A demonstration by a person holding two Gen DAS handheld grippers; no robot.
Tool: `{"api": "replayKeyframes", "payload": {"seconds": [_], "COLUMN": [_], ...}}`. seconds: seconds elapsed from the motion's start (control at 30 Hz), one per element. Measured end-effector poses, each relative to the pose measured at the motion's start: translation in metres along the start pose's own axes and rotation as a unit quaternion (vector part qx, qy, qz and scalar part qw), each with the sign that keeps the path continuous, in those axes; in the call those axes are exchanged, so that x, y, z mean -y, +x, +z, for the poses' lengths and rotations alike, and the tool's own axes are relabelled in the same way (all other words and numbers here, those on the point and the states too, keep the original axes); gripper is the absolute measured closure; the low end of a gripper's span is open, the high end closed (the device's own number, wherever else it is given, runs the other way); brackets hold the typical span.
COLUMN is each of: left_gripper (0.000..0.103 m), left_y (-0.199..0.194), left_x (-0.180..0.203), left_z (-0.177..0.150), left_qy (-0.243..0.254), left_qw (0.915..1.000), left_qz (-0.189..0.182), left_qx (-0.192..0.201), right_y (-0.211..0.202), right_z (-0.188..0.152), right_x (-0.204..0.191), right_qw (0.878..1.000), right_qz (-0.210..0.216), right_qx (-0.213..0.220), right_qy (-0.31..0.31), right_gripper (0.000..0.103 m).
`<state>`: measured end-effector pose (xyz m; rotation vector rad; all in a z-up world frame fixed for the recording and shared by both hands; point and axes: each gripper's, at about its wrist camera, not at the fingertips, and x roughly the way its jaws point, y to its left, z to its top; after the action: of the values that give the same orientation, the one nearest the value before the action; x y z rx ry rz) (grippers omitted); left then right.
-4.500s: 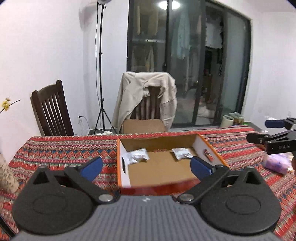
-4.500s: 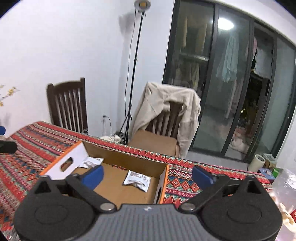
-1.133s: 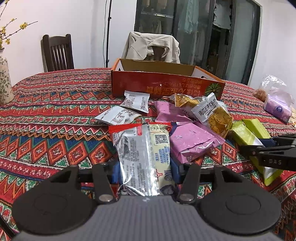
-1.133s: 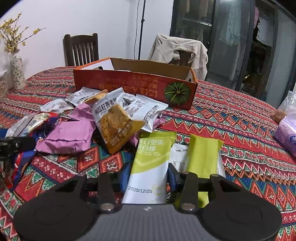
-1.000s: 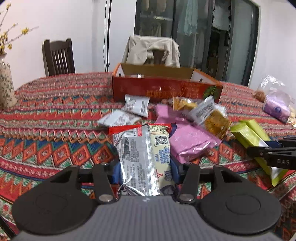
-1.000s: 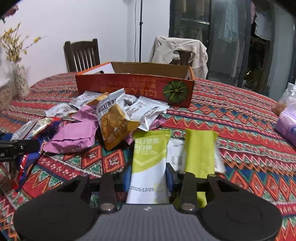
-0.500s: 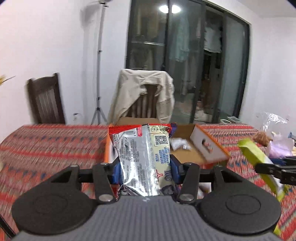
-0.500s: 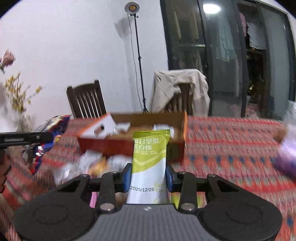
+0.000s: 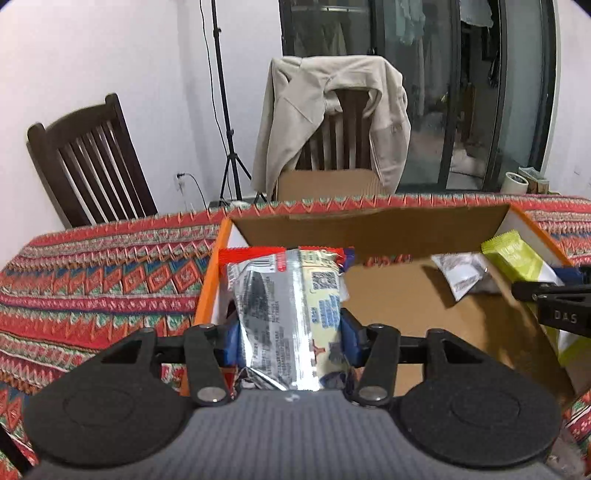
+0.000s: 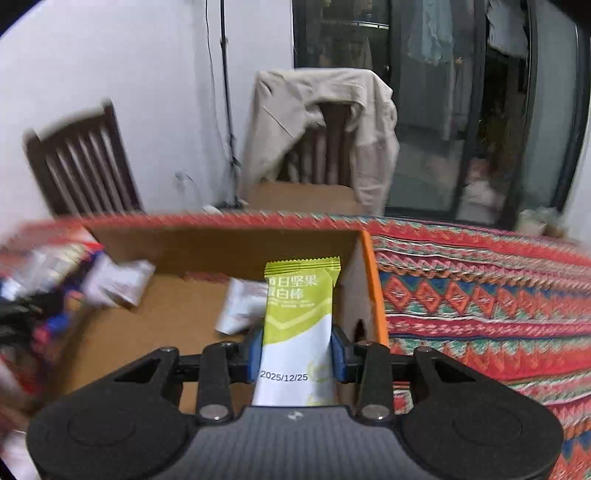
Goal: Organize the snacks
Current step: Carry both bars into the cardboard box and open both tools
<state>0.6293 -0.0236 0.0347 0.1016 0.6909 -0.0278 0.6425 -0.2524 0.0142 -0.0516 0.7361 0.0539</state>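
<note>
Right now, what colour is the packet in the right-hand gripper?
Lime green above, white below; clearest in the right wrist view: green packet.

This is a home dining room. A patterned red cloth (image 9: 92,273) covers the worktop across the middle of the frame. Behind it stand wooden chairs (image 9: 88,166), one at upper centre draped with a beige jacket (image 9: 332,110). Clothes (image 9: 410,22) hang behind glass sliding doors (image 9: 461,92) at upper right.
</note>
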Motion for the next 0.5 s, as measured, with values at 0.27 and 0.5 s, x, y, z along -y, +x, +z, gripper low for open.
{"api": "replayKeyframes", "payload": {"seconds": [0.27,0.5], "left_gripper": [0.028,0.026], "left_y": [-0.021,-0.101], "left_x": [-0.018,-0.034], "left_z": [-0.014,0.002], "left_qy": [0.002,0.006], "left_qw": [0.9998,0.9981], "left_qz": [-0.013,0.005], "left_qx": [0.011,0.061], "right_y": [-0.013,-0.082], "right_z": [-0.008,0.001], "right_x": [-0.015,0.008], "right_qw": [0.998,0.997], "right_qz": [-0.029,-0.003], "right_qx": [0.024,0.073], "right_qy": [-0.054,-0.032], "right_gripper": [0.044,0.040]}}
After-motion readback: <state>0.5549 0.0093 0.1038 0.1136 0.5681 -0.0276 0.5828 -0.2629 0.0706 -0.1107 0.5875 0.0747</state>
